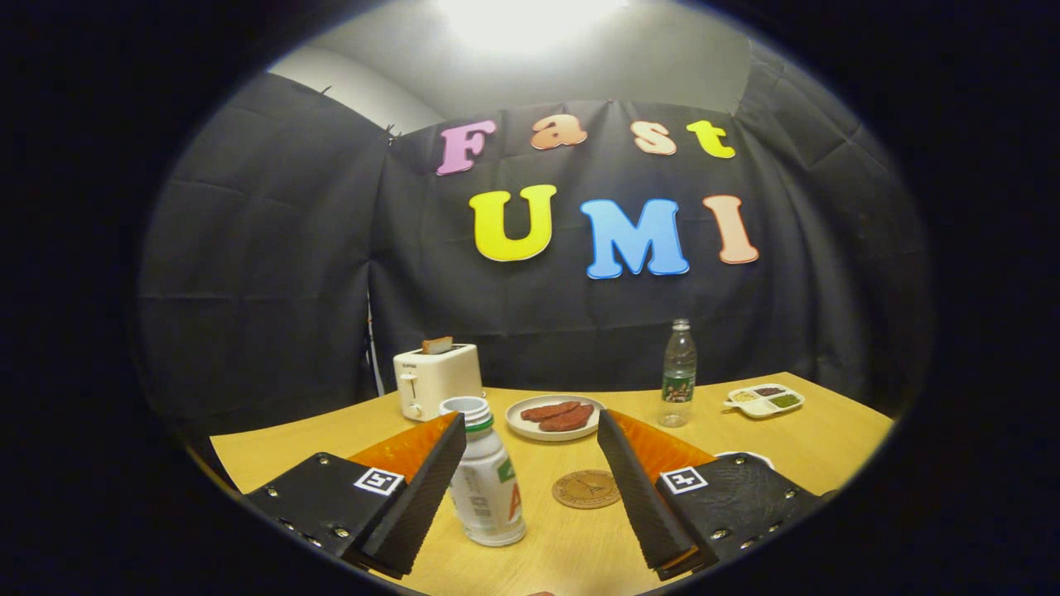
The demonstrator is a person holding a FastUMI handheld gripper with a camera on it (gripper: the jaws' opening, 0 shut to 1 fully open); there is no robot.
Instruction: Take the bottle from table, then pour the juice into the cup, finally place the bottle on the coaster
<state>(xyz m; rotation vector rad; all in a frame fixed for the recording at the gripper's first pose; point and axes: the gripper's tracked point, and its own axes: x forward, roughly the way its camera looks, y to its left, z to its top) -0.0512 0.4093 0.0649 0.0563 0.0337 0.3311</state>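
Gripper (530, 488) w/ fingers spread wide apart, nothing held; both fingers hang over the light wooden table (828, 439). Small white plastic bottle w/ green neck band and open white mouth, no cap on (486, 480), stands upright on the table between the fingers, much closer to the left finger (414, 497): its side is just beside or maybe touching that finger's inner face, can't tell which. Right finger (642, 497) is well apart from the bottle, so no two-sided press on it. Round brown coaster w/ an embossed mark (586, 488) lies flat on the table btw the fingers too, just right of the bottle and near the right finger's inner edge, nothing on it. A white rim (749, 454) peeks out just beyond the right finger's block, mostly hidden; could be the cup, can't confirm. Beyond the fingertips, approx centre: round white plate (530, 426) carrying two reddish-brown flat pieces. Beyond the left finger: white two-slot toaster (436, 379) w/ a slice of toast sticking up from a slot. Beyond the right finger, further back: tall clear plastic bottle w/ green label (679, 374), upright, and to its right a small white divided dish (763, 401) w/ dark, pale and green fillings.
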